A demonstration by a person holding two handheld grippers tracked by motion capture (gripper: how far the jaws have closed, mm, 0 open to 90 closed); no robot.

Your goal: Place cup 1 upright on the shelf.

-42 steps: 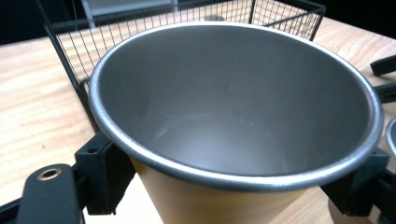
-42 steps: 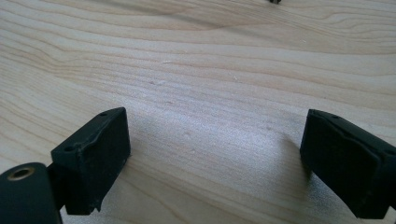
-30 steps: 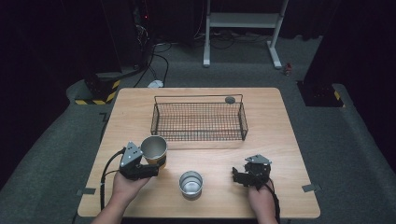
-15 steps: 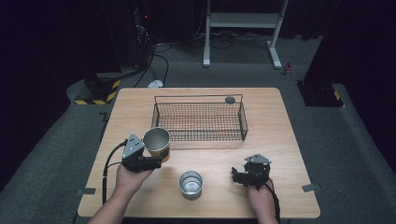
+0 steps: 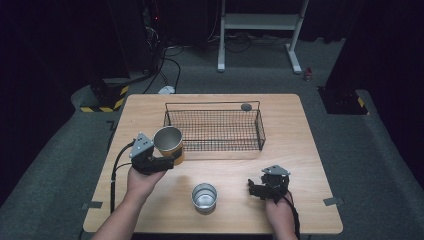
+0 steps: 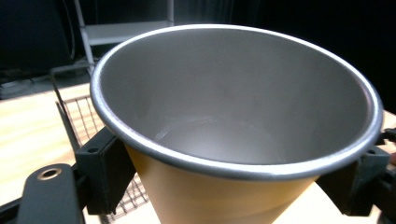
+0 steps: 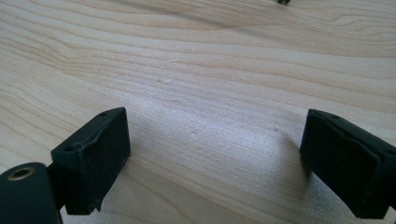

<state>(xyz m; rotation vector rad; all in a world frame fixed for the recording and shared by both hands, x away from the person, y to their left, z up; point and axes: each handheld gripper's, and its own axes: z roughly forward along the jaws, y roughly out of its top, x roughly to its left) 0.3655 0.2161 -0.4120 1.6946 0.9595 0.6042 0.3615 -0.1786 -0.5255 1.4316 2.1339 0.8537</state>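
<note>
While the left gripper (image 5: 167,161) clamps the orange cup (image 5: 169,143) beside the basket (image 5: 215,129), the right gripper (image 7: 215,163) sits open (nothing between jaws) on the table (image 5: 300,145).

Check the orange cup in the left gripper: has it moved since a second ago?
Yes. The orange cup, clamped in the left gripper, has shifted up the high view toward the wire basket and now sits beside its near-left corner.

left tool (image 5: 170,159): black, grey three-cornered plate, black cable | right tool (image 5: 254,188): black, grey plate
</note>
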